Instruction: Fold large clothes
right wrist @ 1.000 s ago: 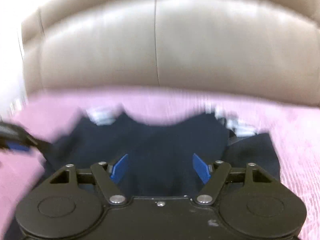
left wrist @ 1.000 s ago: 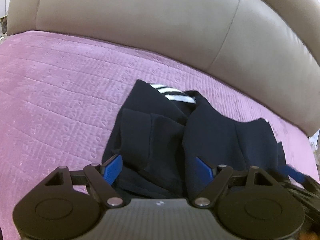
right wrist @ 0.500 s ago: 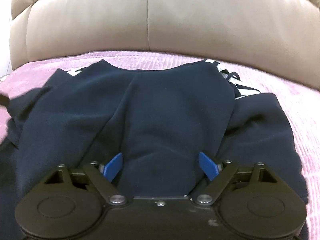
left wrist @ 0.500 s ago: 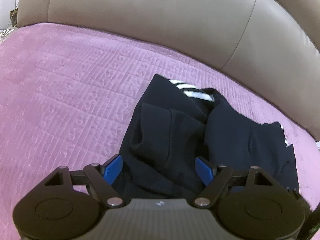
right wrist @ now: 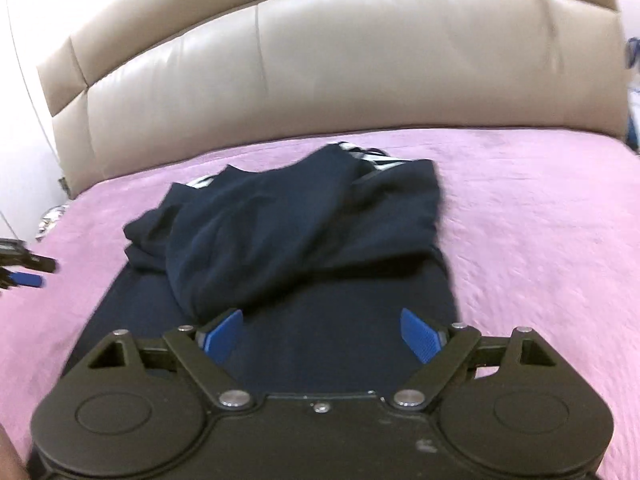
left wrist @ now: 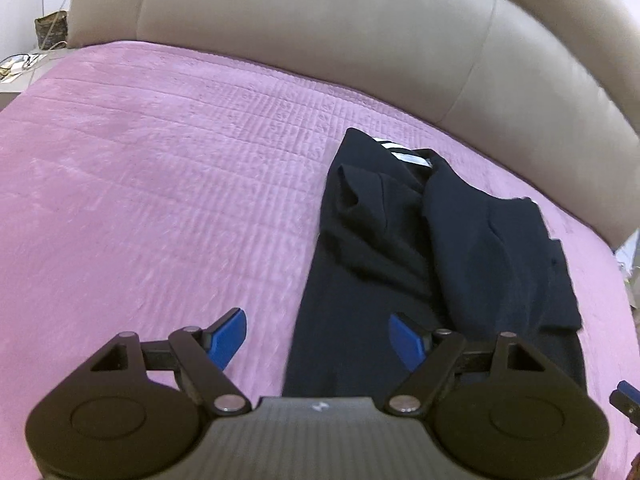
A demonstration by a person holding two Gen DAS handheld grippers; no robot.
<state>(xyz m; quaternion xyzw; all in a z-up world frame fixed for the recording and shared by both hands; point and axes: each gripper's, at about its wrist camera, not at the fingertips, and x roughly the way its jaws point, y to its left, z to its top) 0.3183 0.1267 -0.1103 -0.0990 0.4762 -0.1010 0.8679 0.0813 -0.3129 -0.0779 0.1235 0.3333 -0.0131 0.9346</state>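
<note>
A dark navy garment (left wrist: 432, 248) with white stripes at its far end lies on the pink bedspread (left wrist: 160, 200), its sleeves folded over the body. It also shows in the right wrist view (right wrist: 288, 240). My left gripper (left wrist: 318, 338) is open and empty, above the garment's near left edge. My right gripper (right wrist: 322, 330) is open and empty, above the garment's near part. The left gripper's fingertip shows at the left edge of the right wrist view (right wrist: 26, 280); the right gripper's tip shows at the right edge of the left wrist view (left wrist: 626, 396).
A beige padded headboard (left wrist: 360, 32) runs behind the bed and shows in the right wrist view (right wrist: 340, 68). A small basket and cables (left wrist: 48, 32) stand left of the bed. The pink bedspread (right wrist: 540, 220) spreads wide on both sides of the garment.
Both grippers have pulled back and risen from the garment, staying open. The left gripper has shifted left, so the garment sits right of centre in its view. More of the bedspread shows.
</note>
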